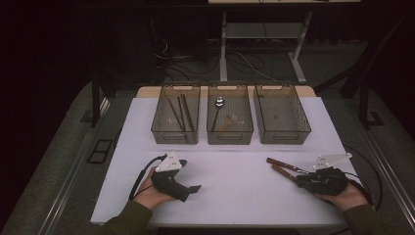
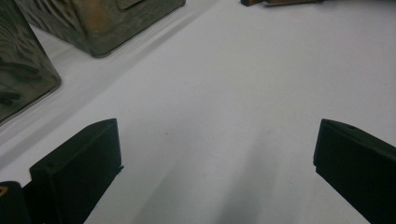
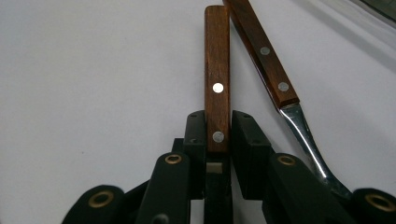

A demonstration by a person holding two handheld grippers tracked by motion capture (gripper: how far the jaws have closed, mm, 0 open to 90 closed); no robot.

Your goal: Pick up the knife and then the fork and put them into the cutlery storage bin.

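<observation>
1. The right gripper (image 3: 218,135) has its two black jaws pressed on a flat brown wooden handle with round metal rivets (image 3: 217,70); this handle stands out forward from between the jaws.
2. A second utensil with a brown wooden handle and a shiny metal neck (image 3: 268,60) lies on the white table top (image 3: 93,70) just beside the held handle. Their far ends come close together, and I cannot tell if they touch.
3. In the high view both handles (image 1: 283,168) are at the right front part of the table, in front of the right hand (image 1: 342,193).
4. The left gripper (image 2: 217,154) has its jaws spread wide, with only bare table between them. It rests low at the left front of the table, in the left hand (image 1: 154,193).
5. Three transparent grey plastic bins (image 1: 230,137) stand in a row at the far side. The left bin holds some long dark sticks (image 1: 178,112); the middle one holds small things that are perhaps utensils.
</observation>
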